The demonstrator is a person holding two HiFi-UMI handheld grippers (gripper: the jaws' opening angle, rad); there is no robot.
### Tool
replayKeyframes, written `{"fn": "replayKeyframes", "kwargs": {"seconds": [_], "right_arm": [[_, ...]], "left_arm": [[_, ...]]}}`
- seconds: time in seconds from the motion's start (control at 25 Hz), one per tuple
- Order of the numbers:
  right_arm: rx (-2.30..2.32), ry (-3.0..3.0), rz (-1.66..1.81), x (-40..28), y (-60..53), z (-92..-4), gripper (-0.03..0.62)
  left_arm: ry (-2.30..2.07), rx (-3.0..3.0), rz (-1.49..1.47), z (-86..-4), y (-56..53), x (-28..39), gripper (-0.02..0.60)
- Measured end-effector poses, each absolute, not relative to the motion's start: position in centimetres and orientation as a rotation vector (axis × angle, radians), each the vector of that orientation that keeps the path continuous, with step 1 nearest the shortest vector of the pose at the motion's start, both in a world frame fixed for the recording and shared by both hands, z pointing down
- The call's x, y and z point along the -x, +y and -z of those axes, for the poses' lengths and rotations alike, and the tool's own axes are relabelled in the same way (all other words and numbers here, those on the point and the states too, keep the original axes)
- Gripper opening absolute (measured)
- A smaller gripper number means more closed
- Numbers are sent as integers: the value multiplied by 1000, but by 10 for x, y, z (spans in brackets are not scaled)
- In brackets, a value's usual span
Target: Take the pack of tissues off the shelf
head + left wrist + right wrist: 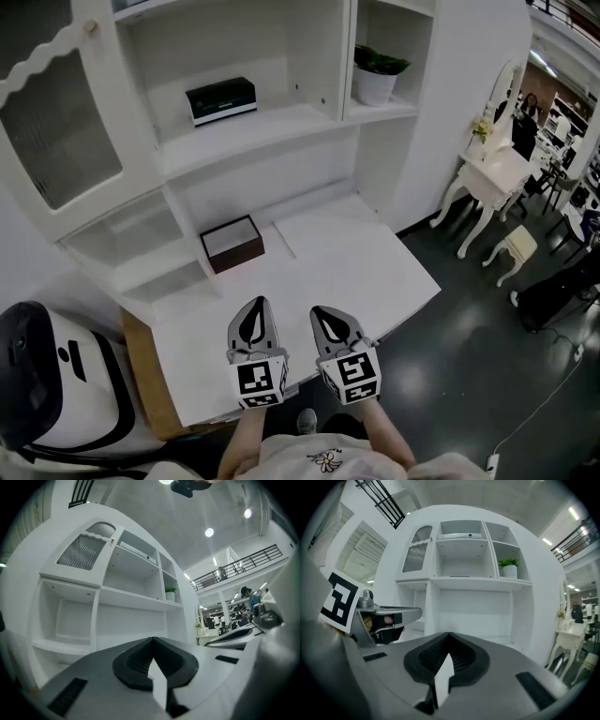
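Head view, listed from near to far.

1. Left hand-held gripper (256, 306): low in frame at centre-left, jaws pressed together with nothing between them. Its own view confirms this, with the dark pads meeting at a closed seam (152, 641).
2. Right hand-held gripper (324, 315): just beside the left one and level with it, jaws likewise together and empty (449, 637). Both grippers point up-frame toward the cabinet.
3. Bench (356, 272): a white top lying beyond both grippers.
4. Box (232, 243): brown with a pale top, standing at the back left of the bench, against the cabinet.
5. Shelf (281, 127): the wide middle compartment, above the bench and set back from it.
6. Pack (220, 100): dark top, pale sides. It sits left of centre on the shelf, alone and touching nothing else. Its long axis runs along the shelf, crosswise to the grippers' heading.
7. Plant (378, 73): in a white pot, in the narrower compartment to the right, well apart from the pack.

Bearing: the pack lies ahead, higher, and slightly left of the left gripper. The left gripper is judged the nearer of the two. Its jaws must part before closing across the pack's short dimension.
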State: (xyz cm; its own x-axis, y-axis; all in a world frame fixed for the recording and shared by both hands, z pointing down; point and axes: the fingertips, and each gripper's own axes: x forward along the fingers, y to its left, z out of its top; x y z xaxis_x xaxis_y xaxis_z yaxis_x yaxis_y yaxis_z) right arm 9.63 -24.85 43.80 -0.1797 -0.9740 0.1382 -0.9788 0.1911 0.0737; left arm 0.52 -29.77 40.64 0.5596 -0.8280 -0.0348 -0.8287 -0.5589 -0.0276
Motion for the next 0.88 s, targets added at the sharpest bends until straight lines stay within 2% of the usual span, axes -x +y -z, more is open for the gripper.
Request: {"fn": "replayKeyframes", "kwargs": {"seconds": [0.44,0.88], "right_arm": [[-1868,-2372,21,-77,-267,-422,3],[-1798,-2481,154,-99,-295,-395,3]], "left_arm": [[1597,2665,-86,-398,-304,25,0],[1740,2513,-89,-384,-318,20,-1]]}}
